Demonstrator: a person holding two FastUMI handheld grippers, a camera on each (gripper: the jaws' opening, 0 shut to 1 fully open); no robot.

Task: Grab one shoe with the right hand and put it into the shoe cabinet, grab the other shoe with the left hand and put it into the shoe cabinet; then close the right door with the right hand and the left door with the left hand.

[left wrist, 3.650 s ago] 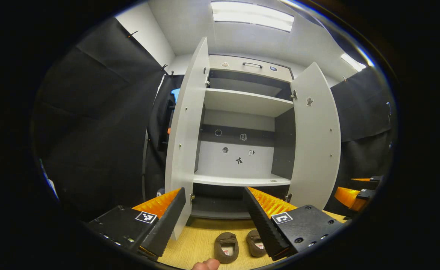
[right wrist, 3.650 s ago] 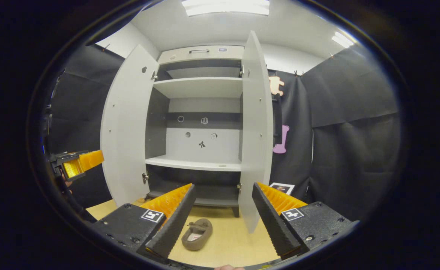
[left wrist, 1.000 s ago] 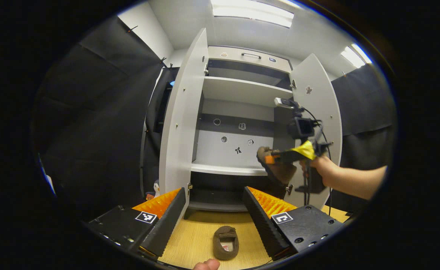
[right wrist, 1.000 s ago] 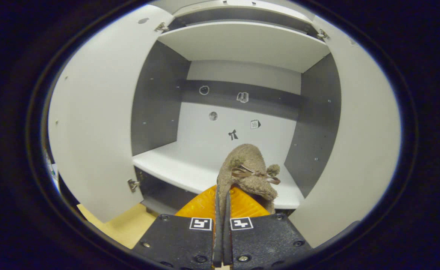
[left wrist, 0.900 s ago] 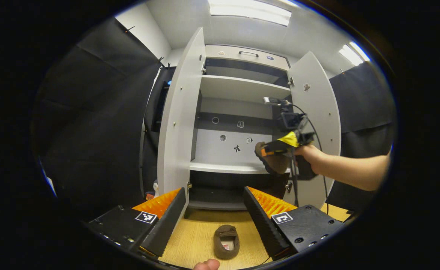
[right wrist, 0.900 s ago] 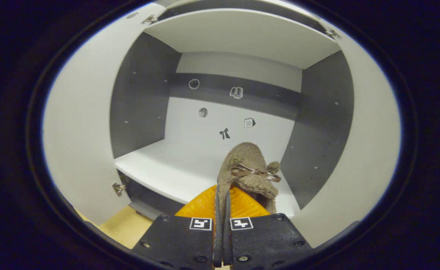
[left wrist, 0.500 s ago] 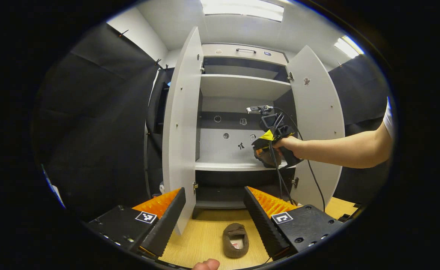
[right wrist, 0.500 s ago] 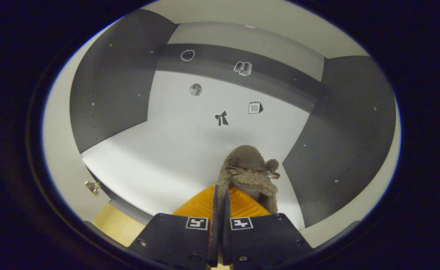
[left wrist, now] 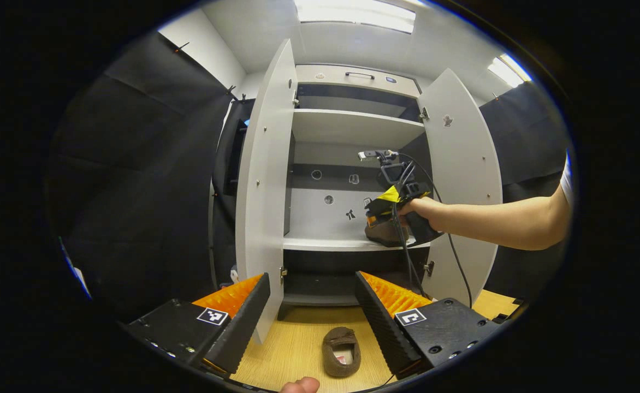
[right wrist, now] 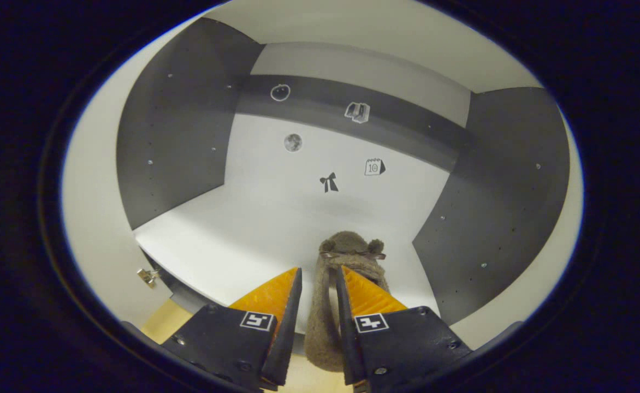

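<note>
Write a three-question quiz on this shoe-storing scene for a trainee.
1. True or false: both doors are shut.
2. Where does the second shoe lie? A: on the floor in front of the cabinet. B: on the top shelf. C: on a chair.
3. Fill in: the first shoe, between the parted fingers of the right tool, rests on a white ____ inside the cabinet.

Key: 1 false; 2 A; 3 shelf.
</note>
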